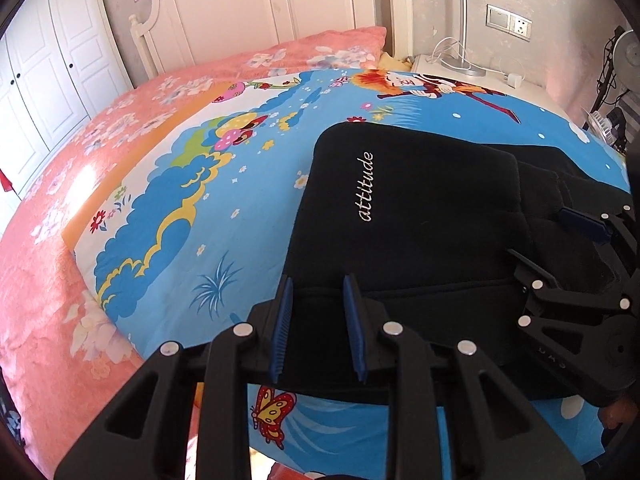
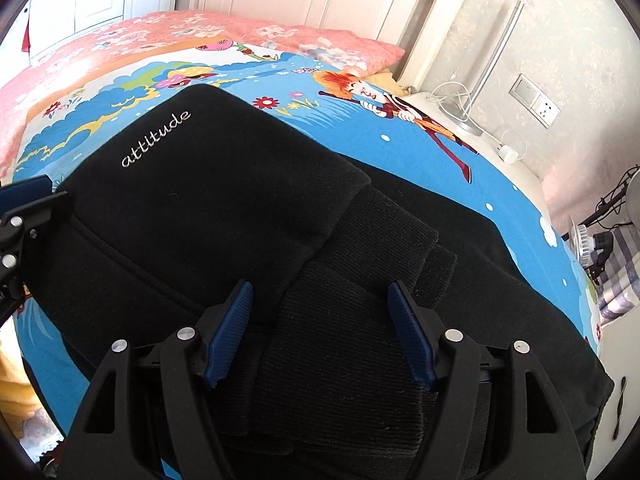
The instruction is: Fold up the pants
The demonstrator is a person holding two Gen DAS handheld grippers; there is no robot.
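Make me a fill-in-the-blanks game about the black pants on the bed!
1. The white word stitched on the black pants reads ____.
2. The pants lie on a cartoon blanket whose background is mostly ____.
3. The left gripper and right gripper both have their jaws ____.
4. The gripper pads are coloured ____.

Missing words: attitude; blue; open; blue

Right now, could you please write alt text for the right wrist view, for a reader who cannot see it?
Black pants, folded over themselves with the word "attitude" stitched in white, lie on a bright cartoon bedsheet. The right gripper is open just above the ribbed cuffs, holding nothing. A pink pillow and white headboard are behind.
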